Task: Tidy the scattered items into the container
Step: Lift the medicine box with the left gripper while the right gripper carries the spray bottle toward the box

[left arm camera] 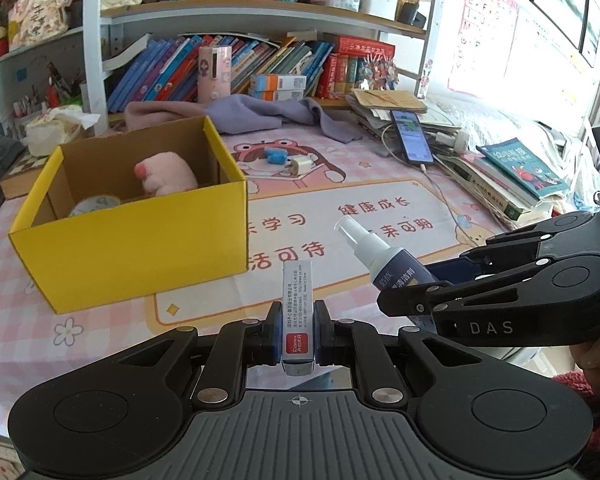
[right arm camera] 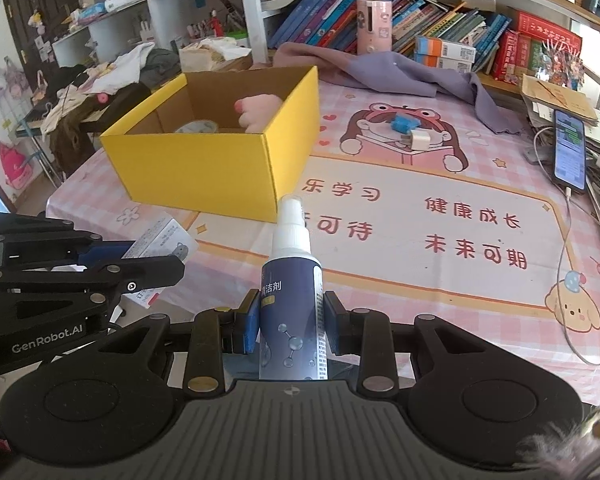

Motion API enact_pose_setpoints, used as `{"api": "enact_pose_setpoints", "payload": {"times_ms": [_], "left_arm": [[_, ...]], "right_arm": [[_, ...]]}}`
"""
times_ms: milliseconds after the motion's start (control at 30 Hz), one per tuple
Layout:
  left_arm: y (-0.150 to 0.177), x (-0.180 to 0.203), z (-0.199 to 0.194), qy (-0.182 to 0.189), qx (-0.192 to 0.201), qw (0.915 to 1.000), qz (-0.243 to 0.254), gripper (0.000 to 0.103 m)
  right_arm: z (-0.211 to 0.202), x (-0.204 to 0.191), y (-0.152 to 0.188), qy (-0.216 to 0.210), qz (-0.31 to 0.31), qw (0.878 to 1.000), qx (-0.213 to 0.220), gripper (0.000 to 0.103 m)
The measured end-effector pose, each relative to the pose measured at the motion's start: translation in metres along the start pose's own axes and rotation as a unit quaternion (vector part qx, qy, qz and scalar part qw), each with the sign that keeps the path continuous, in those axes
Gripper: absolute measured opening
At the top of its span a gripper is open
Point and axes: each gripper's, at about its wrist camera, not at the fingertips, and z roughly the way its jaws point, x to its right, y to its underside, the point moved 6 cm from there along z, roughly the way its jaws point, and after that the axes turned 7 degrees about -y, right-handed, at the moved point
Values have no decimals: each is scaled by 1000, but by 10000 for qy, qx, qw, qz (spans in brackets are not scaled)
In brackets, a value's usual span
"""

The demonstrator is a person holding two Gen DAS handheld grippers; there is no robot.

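Left gripper (left arm camera: 298,330): clamped on a small grey box (left arm camera: 297,312). Right gripper (right arm camera: 292,326): clamped on a spray bottle (right arm camera: 292,304). Yellow box (right arm camera: 220,160): open, near the tabletop's (right arm camera: 480,300) left edge, holding a pink plush (right arm camera: 258,114).

The yellow box (left arm camera: 140,248) hides most of the tape roll (left arm camera: 96,203) and the pink plush (left arm camera: 166,176) behind its near wall. At six o'clock, the spray bottle (right arm camera: 292,300) base vanishes behind the right gripper (right arm camera: 292,320) body. The small grey carton (left arm camera: 297,312) carries print too fine to read.
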Motion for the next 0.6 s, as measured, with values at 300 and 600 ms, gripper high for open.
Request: {"api": "enact_pose_setpoints", "payload": {"times_ms": [300, 600], "left_arm": [[7, -19, -8, -113, -1, 9998, -149, 13], [15, -43, -15, -330, -37, 9987, -379, 13]], "right_arm": [[9, -18, -4, -120, -148, 9998, -66, 30], [25, -43, -10, -409, -425, 9980, -221, 30]]}}
